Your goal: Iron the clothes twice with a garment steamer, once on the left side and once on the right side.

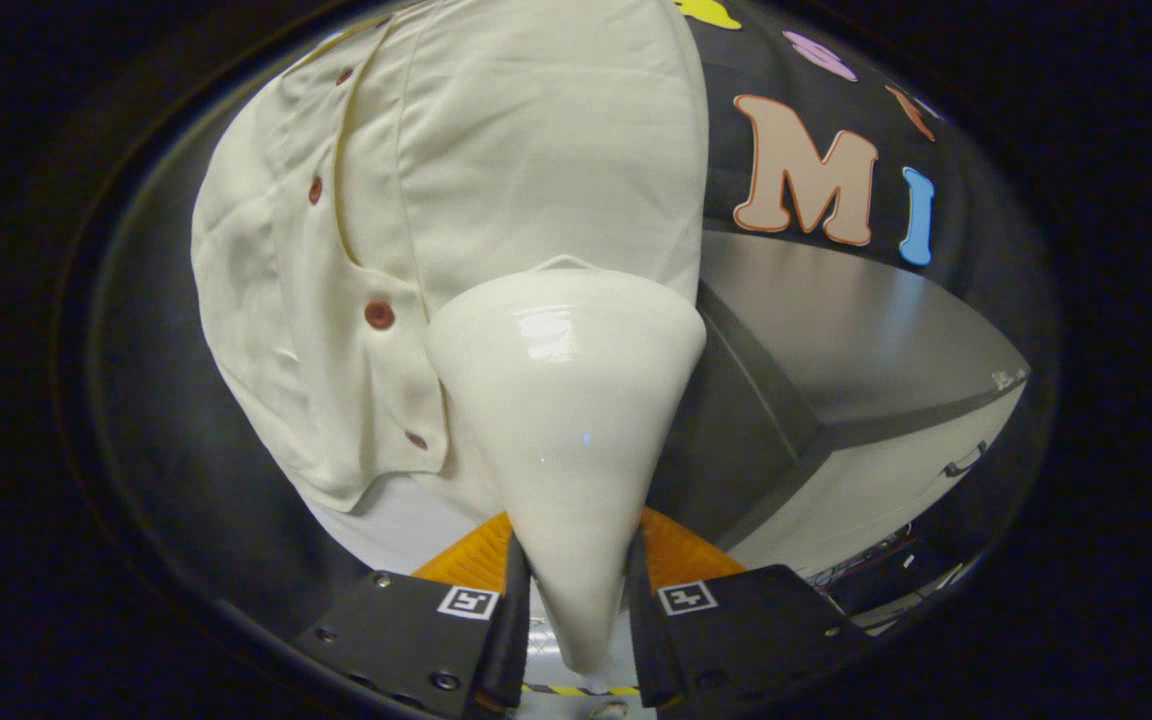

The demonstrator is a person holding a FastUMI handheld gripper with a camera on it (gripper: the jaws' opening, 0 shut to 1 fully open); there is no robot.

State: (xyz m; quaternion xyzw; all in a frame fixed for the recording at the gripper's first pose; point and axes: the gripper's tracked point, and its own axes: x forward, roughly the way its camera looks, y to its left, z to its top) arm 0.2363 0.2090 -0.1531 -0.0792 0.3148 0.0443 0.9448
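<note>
So the gripper [573, 590] has its 2 fingers clamped on the narrow handle end of the garment steamer [566, 400], 1 finger pressing each side. The steamer widens out toward 12 o'clock, and its head sits right up against the cream shirt [496, 170] hanging just beyond the fingers. The shirt's button placket with dark red buttons [379, 315] runs off around 10 o'clock from the steamer head. A grey table [866, 330] sits out at 2 o'clock.
</note>
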